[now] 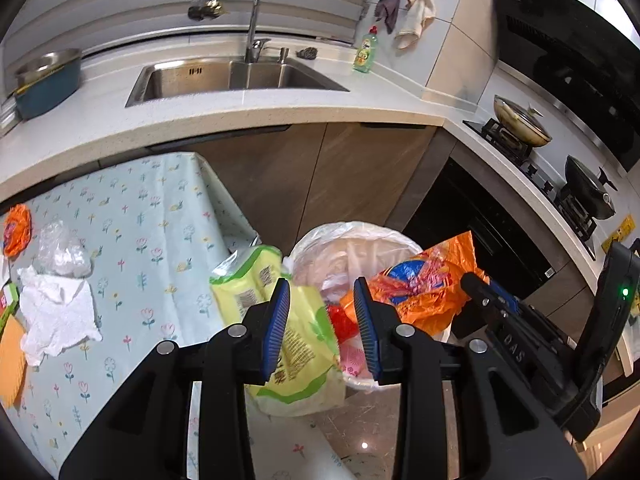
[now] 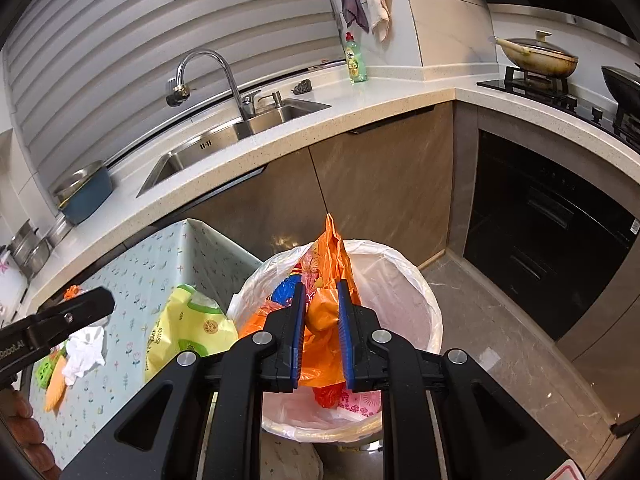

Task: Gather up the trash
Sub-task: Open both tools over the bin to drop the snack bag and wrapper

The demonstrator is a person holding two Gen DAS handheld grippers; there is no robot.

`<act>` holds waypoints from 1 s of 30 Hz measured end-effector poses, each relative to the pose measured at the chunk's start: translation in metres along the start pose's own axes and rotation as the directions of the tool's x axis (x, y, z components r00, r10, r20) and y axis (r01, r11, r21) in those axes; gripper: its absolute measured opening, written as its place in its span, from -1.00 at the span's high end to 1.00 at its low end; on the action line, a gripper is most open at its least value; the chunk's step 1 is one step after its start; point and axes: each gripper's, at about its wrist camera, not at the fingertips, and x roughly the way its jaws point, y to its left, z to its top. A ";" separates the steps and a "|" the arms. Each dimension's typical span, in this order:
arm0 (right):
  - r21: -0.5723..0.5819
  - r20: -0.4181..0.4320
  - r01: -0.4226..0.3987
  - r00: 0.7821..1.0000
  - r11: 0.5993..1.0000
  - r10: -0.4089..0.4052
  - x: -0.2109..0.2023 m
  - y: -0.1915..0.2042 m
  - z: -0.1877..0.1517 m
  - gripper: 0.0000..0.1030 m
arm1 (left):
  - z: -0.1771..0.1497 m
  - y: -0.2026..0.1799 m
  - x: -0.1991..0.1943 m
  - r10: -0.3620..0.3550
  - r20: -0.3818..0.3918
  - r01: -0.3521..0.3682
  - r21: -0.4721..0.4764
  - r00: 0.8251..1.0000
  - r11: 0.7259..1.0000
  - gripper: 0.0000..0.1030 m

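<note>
The orange plastic bag (image 2: 320, 320) sits clenched between the right gripper (image 2: 320, 292) pads, hanging over the lined trash bin (image 2: 416, 276), so this is the drop step. Next, I judge, those fingers need to let go above the bin mouth. The left gripper (image 1: 322, 300) tilts downward with jaws parted; the yellow-green wrapper (image 1: 296, 344) lies beside its left pad, seemingly released at the bin's edge. Beyond the left fingers, crumpled tissue (image 1: 56, 316) waits on the tablecloth (image 1: 140, 216).

White letters "DAS" ran along the right gripper (image 1: 516, 344) body at three o'clock. "Robot.AI" stood on the left gripper (image 2: 24, 344) at nine o'clock. The yellow-green packet (image 2: 188, 332) bore a printed date, partly legible, and barcodes; its other print was unreadable.
</note>
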 end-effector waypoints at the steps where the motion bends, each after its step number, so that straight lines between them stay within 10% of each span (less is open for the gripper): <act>1: 0.001 -0.001 -0.001 1.000 1.000 0.001 0.001 0.001 0.000 0.72 | -0.004 0.005 -0.001 -0.002 -0.004 0.002 -0.013 1.000 1.000 0.15; 3: 0.006 -0.003 -0.001 1.000 1.000 0.001 0.003 0.001 -0.001 0.72 | -0.014 0.012 0.000 -0.015 -0.019 0.014 -0.048 1.000 0.999 -0.11; 8: 0.009 -0.005 0.006 1.000 1.000 -0.006 0.006 0.000 -0.001 0.72 | -0.033 0.015 0.032 -0.002 -0.097 -0.003 -0.052 0.995 0.999 -0.05; 18: 0.000 0.019 0.058 0.998 0.998 -0.058 -0.003 -0.010 0.003 0.72 | -0.029 -0.027 0.063 -0.081 -0.119 0.089 0.059 0.990 0.994 0.87; 23: 0.015 0.030 0.073 0.997 0.997 -0.073 -0.005 -0.018 0.006 0.72 | -0.017 -0.042 0.058 -0.117 -0.091 0.125 0.083 0.989 0.989 0.86; 30: 0.016 0.026 0.071 0.997 0.997 -0.072 -0.003 -0.020 0.007 0.72 | -0.009 -0.037 0.048 -0.067 -0.062 0.071 0.057 0.996 0.996 0.23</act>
